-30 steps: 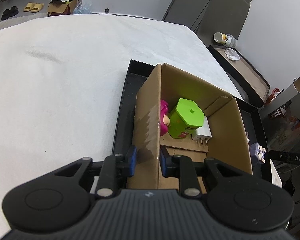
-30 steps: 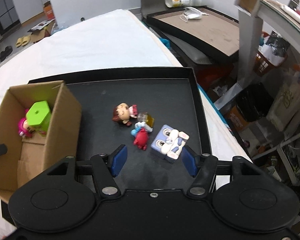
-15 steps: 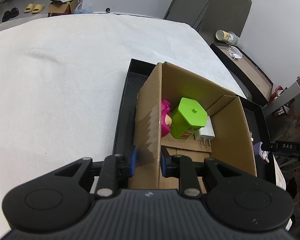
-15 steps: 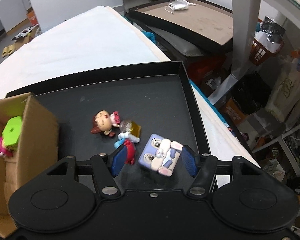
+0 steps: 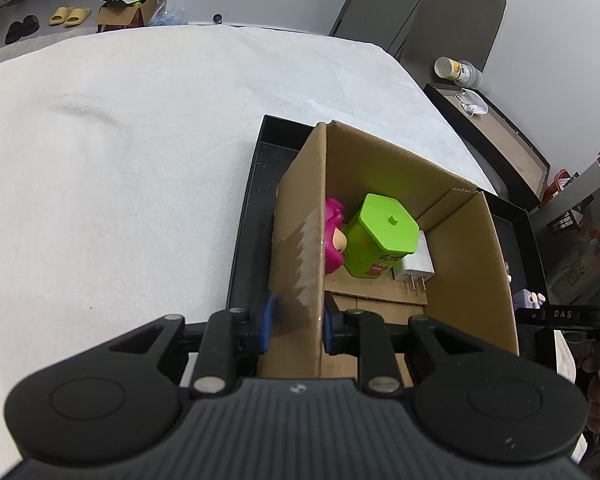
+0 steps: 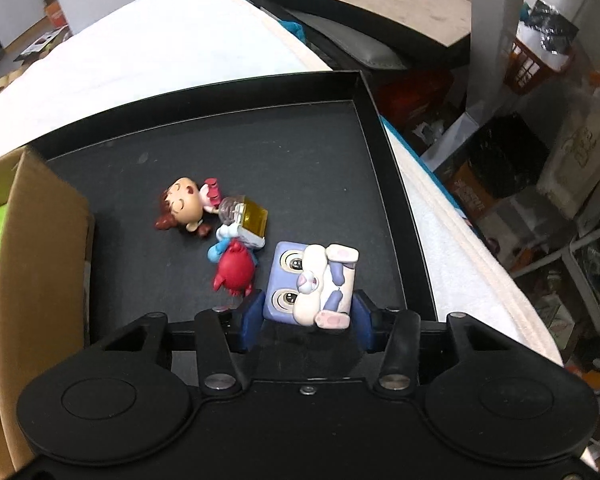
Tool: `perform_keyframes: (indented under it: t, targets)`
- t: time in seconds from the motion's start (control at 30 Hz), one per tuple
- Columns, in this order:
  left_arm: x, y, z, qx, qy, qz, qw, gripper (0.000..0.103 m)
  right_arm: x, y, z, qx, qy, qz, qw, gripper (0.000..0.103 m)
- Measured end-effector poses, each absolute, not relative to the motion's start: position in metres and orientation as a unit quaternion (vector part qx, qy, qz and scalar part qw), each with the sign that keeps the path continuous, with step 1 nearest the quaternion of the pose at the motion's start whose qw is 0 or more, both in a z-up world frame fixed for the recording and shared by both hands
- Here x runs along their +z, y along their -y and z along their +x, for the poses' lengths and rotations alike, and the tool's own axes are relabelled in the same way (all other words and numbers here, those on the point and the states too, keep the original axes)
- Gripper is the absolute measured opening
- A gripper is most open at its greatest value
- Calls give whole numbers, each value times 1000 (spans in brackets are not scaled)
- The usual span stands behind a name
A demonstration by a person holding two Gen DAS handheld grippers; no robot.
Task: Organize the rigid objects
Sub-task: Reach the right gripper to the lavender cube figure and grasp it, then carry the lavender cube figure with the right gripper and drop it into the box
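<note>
- Left hand-held gripper [image 5: 296, 322]: angled steeply down, blue pads clamped on the near left wall of the cardboard box [image 5: 300, 240], one pad outside, one inside.
- Cardboard box open-topped, seated in the left part of the black tray [image 6: 380, 128]; tray on a white cloth-covered surface [image 5: 120, 160].
- Inside box: pink figurine [image 5: 335, 240] against the left wall, lime-green lidded container [image 5: 380, 236] just beside it, white plug adapter [image 5: 416, 268] touching the container's right side.
- Right hand-held gripper [image 6: 306, 320]: pointed steeply down over the tray's right half, jaws closing around the lavender cube rabbit figure [image 6: 308, 280]. Figure lying face up on the tray floor, between the two blue pads; right pad at its side, left pad at its edge; firm contact not clear.
- Just left of the rabbit figure: red and blue toy [image 6: 234, 266], nearly touching the left pad.
- Beyond it: small clear and yellow block toy [image 6: 246, 216], then brown-haired doll head figure [image 6: 182, 210] lying on its side, all three bunched together mid-tray.
- From the left wrist view: fingers of the person's hand [image 5: 598, 392] at the right edge, behind the right tool's body.
</note>
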State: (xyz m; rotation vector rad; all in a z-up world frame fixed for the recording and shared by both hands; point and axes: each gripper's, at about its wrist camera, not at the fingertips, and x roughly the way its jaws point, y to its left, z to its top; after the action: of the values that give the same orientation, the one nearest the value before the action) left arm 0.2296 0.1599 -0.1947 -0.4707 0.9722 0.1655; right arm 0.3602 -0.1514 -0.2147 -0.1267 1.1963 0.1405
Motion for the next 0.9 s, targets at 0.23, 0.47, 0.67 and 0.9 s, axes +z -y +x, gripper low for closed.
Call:
perform_keyframes:
  t: [0.23, 0.47, 0.67, 0.9]
  targets:
    - [-194, -159, 229, 78, -462, -223, 855, 23, -192, 150, 354, 81, -550, -60, 829, 44]
    - [-191, -160, 224, 73, -459, -227, 856, 23, -165, 139, 345, 103, -530, -72, 839, 44]
    - [-189, -160, 217, 69, -458, -225, 857, 23, -142, 124, 338, 121, -511, -77, 848, 44]
    - [-192, -159, 213, 68, -460, -229, 855, 23, -119, 103, 326, 139, -493, -83, 855, 44]
